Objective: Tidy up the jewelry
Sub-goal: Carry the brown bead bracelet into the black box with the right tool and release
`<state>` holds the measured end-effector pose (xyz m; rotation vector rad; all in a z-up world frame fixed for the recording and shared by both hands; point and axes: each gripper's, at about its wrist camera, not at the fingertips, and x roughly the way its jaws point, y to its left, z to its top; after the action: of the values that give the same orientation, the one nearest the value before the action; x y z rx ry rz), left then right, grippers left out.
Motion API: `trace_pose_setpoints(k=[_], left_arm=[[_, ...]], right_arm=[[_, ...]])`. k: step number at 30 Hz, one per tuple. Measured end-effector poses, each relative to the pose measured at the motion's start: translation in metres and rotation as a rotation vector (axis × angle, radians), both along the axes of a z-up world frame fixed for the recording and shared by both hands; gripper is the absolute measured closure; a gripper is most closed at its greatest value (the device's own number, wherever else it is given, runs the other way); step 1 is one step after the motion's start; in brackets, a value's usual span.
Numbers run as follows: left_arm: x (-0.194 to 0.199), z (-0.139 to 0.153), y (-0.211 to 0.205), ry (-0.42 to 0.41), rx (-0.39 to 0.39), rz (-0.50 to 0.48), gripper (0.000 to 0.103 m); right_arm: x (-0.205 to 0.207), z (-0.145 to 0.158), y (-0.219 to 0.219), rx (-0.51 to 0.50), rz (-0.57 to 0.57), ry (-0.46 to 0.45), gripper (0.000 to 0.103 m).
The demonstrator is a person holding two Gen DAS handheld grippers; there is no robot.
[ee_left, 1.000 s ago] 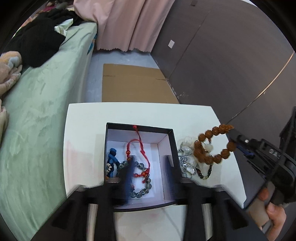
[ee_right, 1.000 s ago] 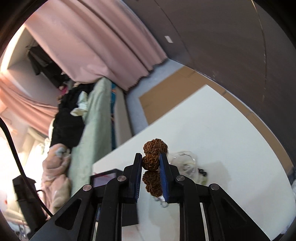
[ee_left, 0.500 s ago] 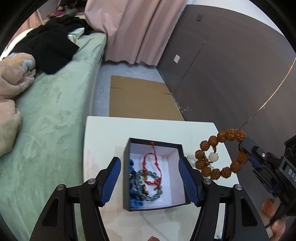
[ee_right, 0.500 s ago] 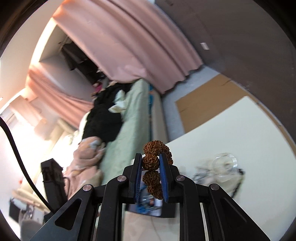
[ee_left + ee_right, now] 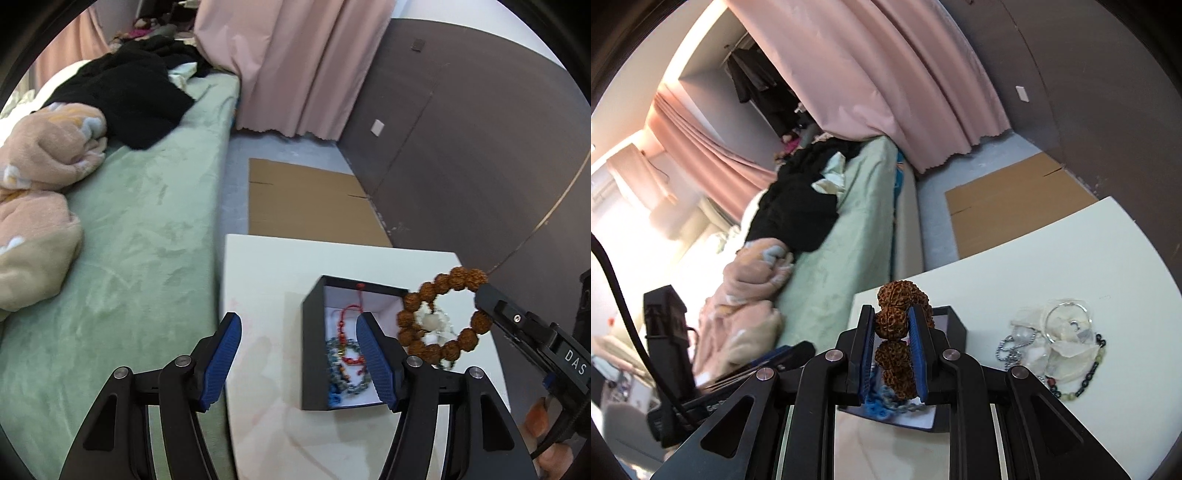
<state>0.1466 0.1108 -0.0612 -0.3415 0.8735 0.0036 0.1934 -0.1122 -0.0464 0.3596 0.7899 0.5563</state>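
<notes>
Beside the box [image 5: 314,354], your right gripper [image 5: 892,326] pinches the brown bracelet [image 5: 443,314].
Three strings boxed (loose pile [image 5: 1056,343] remains); left gripper [image 5: 297,356] spread, empty.

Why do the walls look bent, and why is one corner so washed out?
Both wrist views are fisheye, so the dark wall and curtain bow outward inside a black round border. In the right wrist view, window light on the left blows out to white. In the left wrist view, the box's contents look slightly smeared.
</notes>
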Motion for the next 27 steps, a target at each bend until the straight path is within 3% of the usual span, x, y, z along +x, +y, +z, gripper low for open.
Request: trace_pose_setpoints(k=[6,8,10,12,20,24,27], left_arm=[[-0.005,-0.006,0.009,0.016,-0.044,0.027,0.037],[-0.006,-0.005,0.008,0.014,-0.038,0.024,0.037],[-0.007,-0.004,0.009,0.007,-0.051,0.015,0.032],[-0.009,-0.002,0.011,-0.004,-0.074,0.015,0.023],[-0.009,0.005,0.000,-0.026,-0.085,-0.013,0.018],[-0.008,0.007,-0.010,-0.033,-0.083,-0.038,0.018],[-0.006,0.009,-0.019,-0.039,-0.086,-0.057,0.017]], right_arm=[[-0.003,0.000,0.017,-0.112,-0.012,-0.022,0.081],[-0.001,-0.004,0.023,-0.116,0.025,0.002,0.071],[-0.002,-0.006,0.027,-0.097,0.074,0.023,0.049],[-0.005,-0.005,0.025,-0.091,0.084,0.016,0.042],[-0.003,-0.009,-0.015,-0.051,0.013,0.067,0.038],[-0.004,-0.007,-0.033,-0.041,-0.016,0.069,0.020],[-0.006,-0.005,-0.045,-0.042,-0.037,0.070,0.017]])
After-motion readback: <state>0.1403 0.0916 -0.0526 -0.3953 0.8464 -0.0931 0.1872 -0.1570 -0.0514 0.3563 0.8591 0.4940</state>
